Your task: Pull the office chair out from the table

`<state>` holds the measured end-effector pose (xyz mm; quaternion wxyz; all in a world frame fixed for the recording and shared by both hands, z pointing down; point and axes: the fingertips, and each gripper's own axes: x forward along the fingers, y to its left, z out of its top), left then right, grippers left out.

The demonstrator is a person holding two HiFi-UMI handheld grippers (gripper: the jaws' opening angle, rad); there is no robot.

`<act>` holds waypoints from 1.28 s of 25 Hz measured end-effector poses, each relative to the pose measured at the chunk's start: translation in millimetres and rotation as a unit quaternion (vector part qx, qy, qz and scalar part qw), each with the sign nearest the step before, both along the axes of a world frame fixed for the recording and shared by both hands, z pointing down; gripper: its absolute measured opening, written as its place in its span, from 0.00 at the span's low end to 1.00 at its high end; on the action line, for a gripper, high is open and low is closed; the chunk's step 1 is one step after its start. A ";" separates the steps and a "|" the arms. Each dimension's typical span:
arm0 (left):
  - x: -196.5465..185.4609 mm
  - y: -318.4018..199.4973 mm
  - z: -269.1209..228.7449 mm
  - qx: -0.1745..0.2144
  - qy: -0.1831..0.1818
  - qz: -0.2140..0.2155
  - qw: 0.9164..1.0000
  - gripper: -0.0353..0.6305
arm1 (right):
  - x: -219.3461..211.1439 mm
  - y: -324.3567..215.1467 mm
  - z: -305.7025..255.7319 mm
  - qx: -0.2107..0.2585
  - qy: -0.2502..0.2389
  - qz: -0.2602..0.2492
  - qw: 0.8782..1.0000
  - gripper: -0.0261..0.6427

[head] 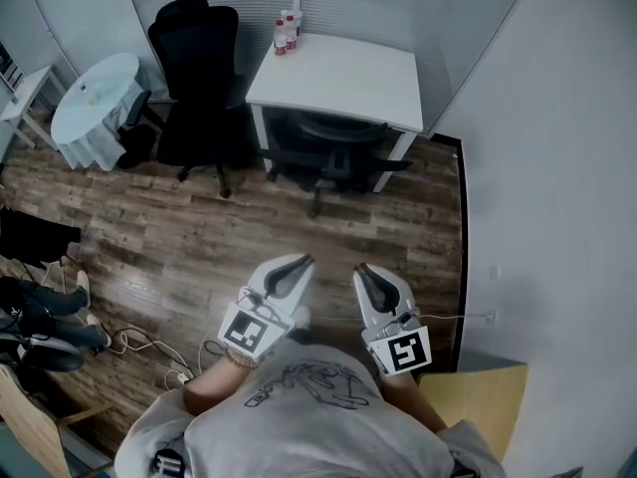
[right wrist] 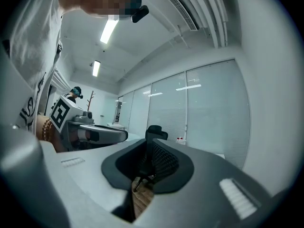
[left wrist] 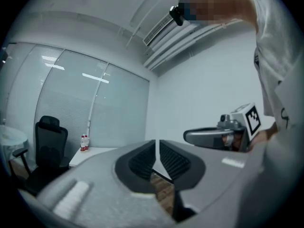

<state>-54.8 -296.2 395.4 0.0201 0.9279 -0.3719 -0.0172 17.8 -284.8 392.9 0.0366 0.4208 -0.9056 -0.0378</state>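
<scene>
The black office chair (head: 336, 153) is tucked under the white table (head: 343, 76) at the far side of the room, only its seat, arms and base showing. Both grippers are held side by side close to my body, well short of it, pointing towards the table. My left gripper (head: 303, 263) (left wrist: 156, 144) has only a thin slit between its pads, with nothing in it. My right gripper (head: 361, 268) (right wrist: 147, 147) stands a little wider apart, also with nothing in it. Each gripper shows in the other's view: the right gripper (left wrist: 213, 136), the left gripper (right wrist: 101, 135).
A second black chair (head: 199, 73) (left wrist: 47, 144) (right wrist: 155, 133) stands free left of the table. Bottles (head: 287, 31) (left wrist: 84, 142) stand on the table's back left corner. A round white table (head: 93, 96) is at far left. Cables (head: 149, 352) lie on the wood floor (head: 299, 232); a wall (head: 557, 167) runs along the right.
</scene>
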 end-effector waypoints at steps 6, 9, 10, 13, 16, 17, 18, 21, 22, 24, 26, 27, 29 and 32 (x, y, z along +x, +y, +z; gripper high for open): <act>-3.1 -66.8 12.8 0.021 -0.043 0.016 0.999 0.10 | -10.6 -63.9 1.6 0.014 0.025 0.000 1.000 0.13; -3.2 -95.6 24.4 0.038 -0.083 0.025 0.995 0.11 | -8.2 -89.9 13.2 0.014 0.062 -0.001 0.998 0.14; -2.9 -105.9 28.8 0.044 -0.100 0.028 0.994 0.12 | -6.3 -99.6 17.1 0.014 0.075 -0.001 0.997 0.14; -3.1 -138.4 45.6 0.059 -0.160 0.040 0.984 0.14 | -1.5 -130.5 29.3 0.015 0.114 -0.005 0.993 0.15; -3.6 -163.4 64.2 0.071 -0.218 0.054 0.972 0.15 | 1.3 -154.9 42.7 0.013 0.147 -0.012 0.989 0.16; -3.8 -171.7 69.4 0.074 -0.234 0.058 0.968 0.15 | 1.9 -163.3 46.8 0.012 0.157 -0.015 0.987 0.17; -4.0 -180.4 75.3 0.076 -0.250 0.061 0.963 0.15 | 2.4 -172.0 51.4 0.011 0.169 -0.017 0.985 0.17; -5.3 -205.0 97.2 0.073 -0.297 0.075 0.949 0.18 | 3.1 -197.5 70.5 0.009 0.211 -0.026 0.977 0.17; -5.9 -212.1 104.1 0.072 -0.312 0.079 0.944 0.18 | 3.5 -205.6 79.1 0.007 0.223 -0.029 0.974 0.17; -5.1 -226.7 116.2 0.076 -0.339 0.081 0.934 0.18 | 6.4 -222.1 97.7 0.003 0.248 -0.035 0.968 0.17; -0.7 -241.8 128.0 0.080 -0.361 0.084 0.925 0.18 | 11.5 -237.2 116.1 0.000 0.280 -0.040 0.959 0.18; 1.8 -249.1 134.3 0.081 -0.372 0.087 0.921 0.18 | 13.8 -243.8 125.0 -0.001 0.296 -0.044 0.954 0.18; 5.2 -262.5 148.6 0.081 -0.396 0.096 0.909 0.19 | 16.0 -255.3 141.7 -0.003 0.328 -0.052 0.943 0.19; 6.6 -281.5 170.8 0.081 -0.432 0.106 0.892 0.21 | 15.9 -271.4 162.2 -0.010 0.359 -0.068 0.931 0.20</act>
